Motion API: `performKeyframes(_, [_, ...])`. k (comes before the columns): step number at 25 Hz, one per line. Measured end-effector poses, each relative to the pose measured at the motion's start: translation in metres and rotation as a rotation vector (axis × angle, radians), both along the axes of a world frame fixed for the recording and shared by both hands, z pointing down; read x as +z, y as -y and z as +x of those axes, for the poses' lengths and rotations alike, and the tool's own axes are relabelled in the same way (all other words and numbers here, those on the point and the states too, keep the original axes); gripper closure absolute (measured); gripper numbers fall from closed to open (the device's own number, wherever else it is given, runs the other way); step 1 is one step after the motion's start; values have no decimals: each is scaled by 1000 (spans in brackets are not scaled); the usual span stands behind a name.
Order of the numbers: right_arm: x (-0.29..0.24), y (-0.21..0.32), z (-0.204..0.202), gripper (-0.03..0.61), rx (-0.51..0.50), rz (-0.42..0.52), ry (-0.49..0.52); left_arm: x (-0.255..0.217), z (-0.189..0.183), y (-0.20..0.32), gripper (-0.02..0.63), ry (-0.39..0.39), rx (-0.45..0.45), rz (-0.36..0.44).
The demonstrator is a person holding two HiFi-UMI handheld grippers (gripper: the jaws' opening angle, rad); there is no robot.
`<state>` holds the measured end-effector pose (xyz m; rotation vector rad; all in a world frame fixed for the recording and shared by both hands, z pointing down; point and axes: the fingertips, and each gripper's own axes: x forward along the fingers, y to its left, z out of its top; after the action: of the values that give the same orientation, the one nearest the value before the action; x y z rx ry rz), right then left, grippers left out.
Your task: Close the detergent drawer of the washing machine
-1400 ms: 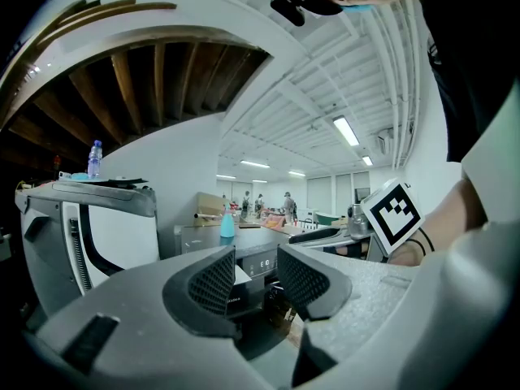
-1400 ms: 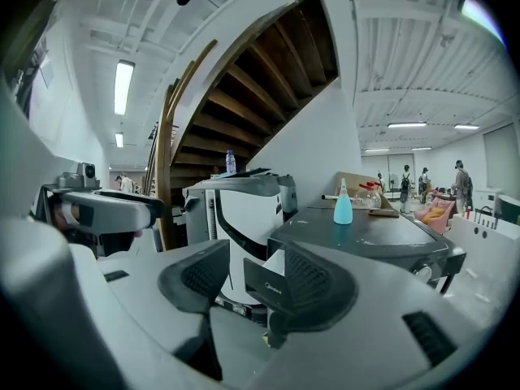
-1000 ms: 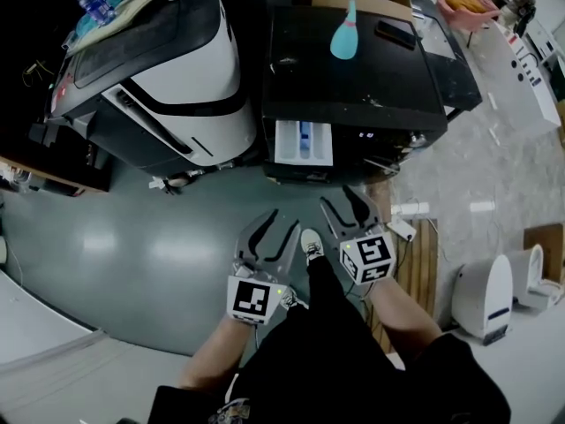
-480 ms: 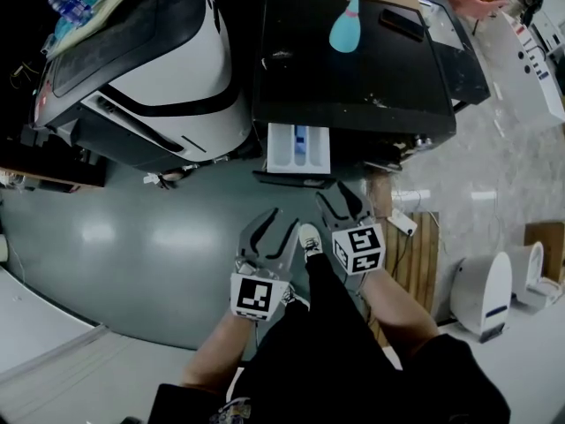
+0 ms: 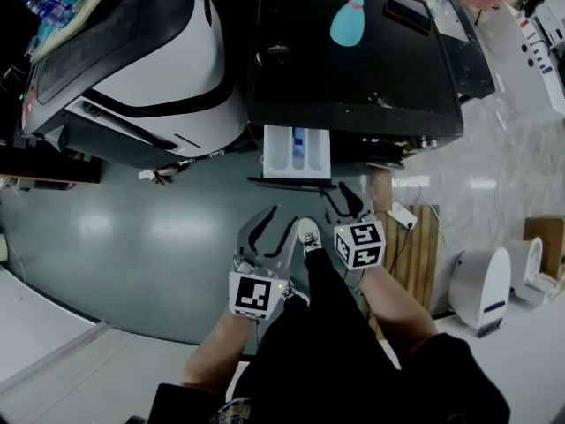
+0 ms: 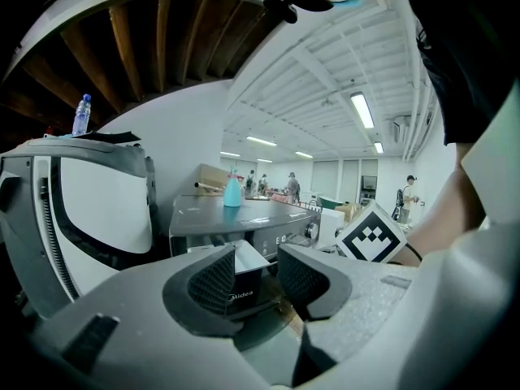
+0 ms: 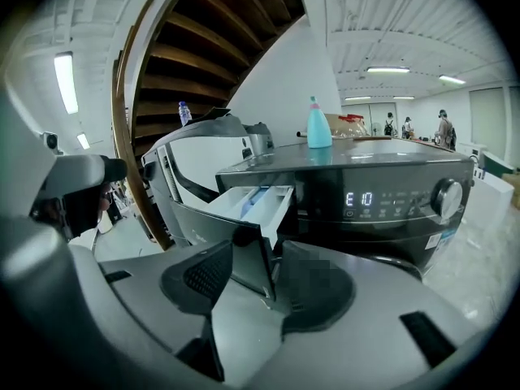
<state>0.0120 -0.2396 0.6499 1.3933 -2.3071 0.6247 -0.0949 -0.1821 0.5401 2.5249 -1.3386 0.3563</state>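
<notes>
The black washing machine (image 5: 353,69) stands ahead with its white detergent drawer (image 5: 297,153) pulled out and its dark front panel (image 5: 291,182) facing me. My right gripper (image 5: 342,201) hangs just in front of the panel's right end. In the right gripper view the panel's edge (image 7: 248,254) lies between the jaws of the right gripper (image 7: 260,276), which are closing; the pads do not press on it. My left gripper (image 5: 271,230) is open and empty, lower and left of the drawer. In the left gripper view the drawer (image 6: 244,273) shows beyond the gap of the left gripper (image 6: 256,279).
A white and black machine (image 5: 150,69) stands left of the washer. A turquoise bottle (image 5: 347,20) and a dark flat object (image 5: 408,16) lie on the washer's top. A wooden board (image 5: 415,246) and a white appliance (image 5: 481,290) sit on the floor at right. My shoe (image 5: 309,237) is between the grippers.
Both grippers have sunk and moved closer to the drawer. The right gripper's fingers stand a little narrower than before.
</notes>
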Motion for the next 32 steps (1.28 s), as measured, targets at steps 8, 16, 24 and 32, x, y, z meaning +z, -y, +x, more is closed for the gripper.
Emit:
performKeyframes(8, [6,4,-4,407,-28,-5,55,12,4,13,468,-5,3,-26])
performKeyframes(16, [6,20,-3,439,-22,10,41,14,12,22,468,-8,12,-31])
performKeyframes(24, [4,46,-3,439,1,13,44,11,14,30,468,-15,6,-29])
performKeyframes(32, [4,77,-1,440,22,21,46,13,16,39,468,-15,1,-31])
